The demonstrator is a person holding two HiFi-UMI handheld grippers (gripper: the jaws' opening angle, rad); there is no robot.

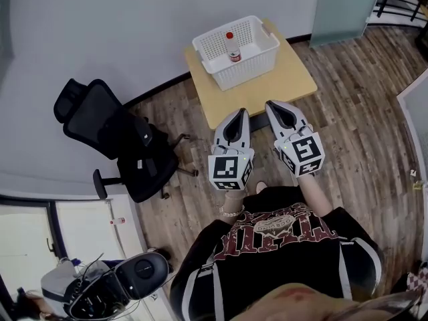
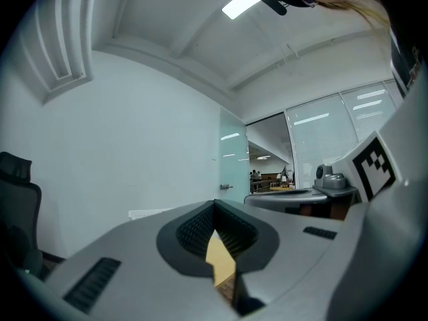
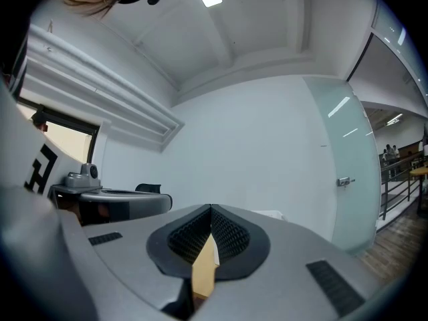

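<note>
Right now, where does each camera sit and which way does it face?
Head view: on the person's head, looking steeply down at table, basket and bottle; shows torso, left claw, right claw.
Left gripper view: rides the left claw, faces a white wall; own shut jaws, right claw alongside.
Right gripper view: rides the right claw, faces a white wall; own shut jaws, left claw alongside.
Shared: both gripper views glimpse the table.

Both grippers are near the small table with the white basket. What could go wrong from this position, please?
1. The left gripper and the right gripper both have their jaws closed. If they reach in like this, they might knock over the upright bottle.
2. The basket sits near the far edge of the table. A push against its wall could slide it off.
</note>
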